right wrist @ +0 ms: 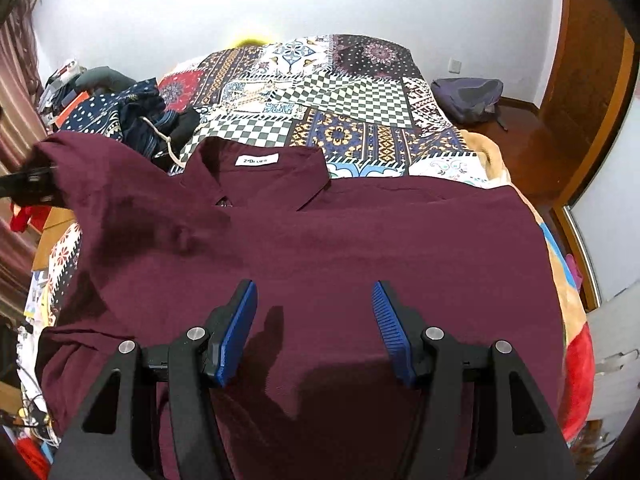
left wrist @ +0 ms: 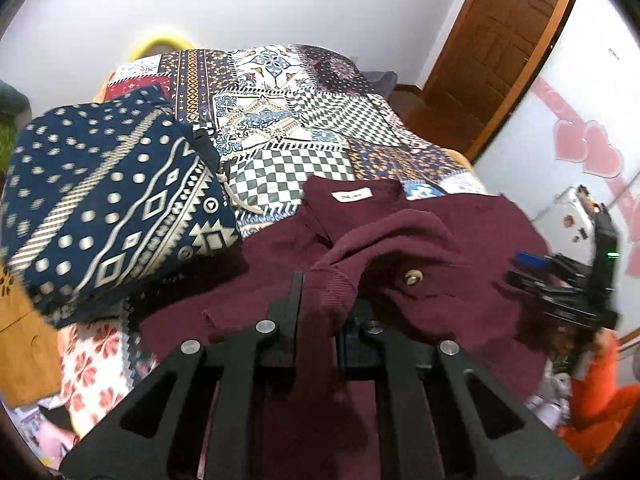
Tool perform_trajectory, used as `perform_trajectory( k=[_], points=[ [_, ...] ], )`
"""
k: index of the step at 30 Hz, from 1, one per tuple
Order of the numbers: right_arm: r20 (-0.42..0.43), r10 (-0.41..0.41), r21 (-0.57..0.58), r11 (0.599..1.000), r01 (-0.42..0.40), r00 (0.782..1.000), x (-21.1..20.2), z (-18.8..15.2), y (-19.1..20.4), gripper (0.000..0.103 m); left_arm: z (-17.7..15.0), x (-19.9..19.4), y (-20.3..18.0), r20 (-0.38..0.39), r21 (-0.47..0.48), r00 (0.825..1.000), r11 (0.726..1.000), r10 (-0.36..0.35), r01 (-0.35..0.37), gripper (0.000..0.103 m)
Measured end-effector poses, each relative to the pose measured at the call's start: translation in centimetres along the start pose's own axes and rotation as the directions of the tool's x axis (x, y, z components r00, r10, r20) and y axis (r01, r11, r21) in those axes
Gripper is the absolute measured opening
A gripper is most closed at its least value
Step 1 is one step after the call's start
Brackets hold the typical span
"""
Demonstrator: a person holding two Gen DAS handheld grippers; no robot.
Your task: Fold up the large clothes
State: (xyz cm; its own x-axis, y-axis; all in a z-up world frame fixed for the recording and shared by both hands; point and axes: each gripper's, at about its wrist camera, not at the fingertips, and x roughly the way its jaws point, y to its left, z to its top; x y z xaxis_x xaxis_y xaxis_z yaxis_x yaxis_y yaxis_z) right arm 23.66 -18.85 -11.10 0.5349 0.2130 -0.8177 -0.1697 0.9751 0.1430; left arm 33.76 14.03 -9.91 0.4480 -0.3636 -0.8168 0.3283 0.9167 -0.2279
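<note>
A large maroon collared shirt (right wrist: 340, 248) lies spread on the patchwork bed cover, collar and white label (right wrist: 256, 160) at the far side. My left gripper (left wrist: 320, 300) is shut on the ribbed cuff of the shirt's sleeve (left wrist: 340, 264) and holds it lifted over the shirt body; a brass button (left wrist: 412, 278) shows beside it. In the right wrist view the left gripper (right wrist: 36, 186) shows at the left edge with the raised sleeve. My right gripper (right wrist: 314, 320) is open and empty, hovering over the shirt's lower middle. It also shows in the left wrist view (left wrist: 560, 280).
A folded navy patterned garment (left wrist: 112, 208) lies on the bed left of the shirt. The patchwork bed cover (right wrist: 352, 96) extends beyond the collar. A grey backpack (right wrist: 468, 96) sits on the floor by a wooden door (left wrist: 504, 40). Clutter lines the bed's left side.
</note>
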Motion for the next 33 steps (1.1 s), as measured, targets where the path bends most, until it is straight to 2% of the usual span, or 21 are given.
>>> perform_trajectory(
  k=[5, 9, 15, 18, 20, 22, 26, 30, 33],
  points=[
    [0.013, 0.024, 0.013, 1.000, -0.024, 1.000, 0.0, -0.3, -0.2, 0.056, -1.3, -4.2, 0.5, -0.063, -0.092, 0.997, 0.995, -0.036, 0.030, 0.011],
    [0.029, 0.040, 0.014, 0.999, -0.040, 0.999, -0.2, -0.5, 0.1, 0.056, -3.4, -5.3, 1.7, -0.105, -0.158, 0.994, 0.987, -0.039, 0.022, 0.011],
    [0.020, 0.028, -0.001, 1.000, -0.028, 0.999, -0.1, -0.7, 0.5, 0.056, -7.7, -0.9, 4.9, -0.213, -0.263, 0.976, 0.965, -0.041, -0.017, 0.014],
    [0.009, 0.012, -0.005, 1.000, -0.012, 1.000, 0.0, -0.8, 0.5, 0.056, -9.5, 2.8, 7.5, -0.268, -0.310, 0.963, 0.949, -0.024, -0.063, 0.025],
    [0.007, 0.002, -0.006, 1.000, -0.002, 1.000, 0.0, -0.8, 0.4, 0.056, -10.2, 4.6, 8.7, -0.290, -0.314, 0.957, 0.943, 0.017, -0.112, 0.045],
    [0.005, -0.013, -0.006, 1.000, 0.013, 1.000, -0.2, -1.0, 0.2, 0.056, -10.4, 5.7, 9.4, -0.290, -0.291, 0.952, 0.938, 0.100, -0.187, 0.060],
    [0.001, -0.045, -0.003, 0.999, 0.045, 0.999, -0.3, -1.0, -0.4, 0.056, -10.6, 7.8, 9.4, -0.298, -0.225, 0.933, 0.935, 0.203, -0.276, 0.068],
    [-0.007, -0.059, 0.012, 0.998, 0.059, 0.998, -0.1, -1.0, -1.3, 0.056, -10.5, 8.2, 7.3, -0.271, -0.090, 0.900, 0.922, 0.341, -0.376, 0.077],
    [-0.009, -0.058, 0.016, 0.998, 0.058, 0.998, -0.2, -0.9, -1.6, 0.056, -10.5, 7.4, 6.2, -0.249, -0.064, 0.895, 0.915, 0.371, -0.397, 0.077]
  ],
)
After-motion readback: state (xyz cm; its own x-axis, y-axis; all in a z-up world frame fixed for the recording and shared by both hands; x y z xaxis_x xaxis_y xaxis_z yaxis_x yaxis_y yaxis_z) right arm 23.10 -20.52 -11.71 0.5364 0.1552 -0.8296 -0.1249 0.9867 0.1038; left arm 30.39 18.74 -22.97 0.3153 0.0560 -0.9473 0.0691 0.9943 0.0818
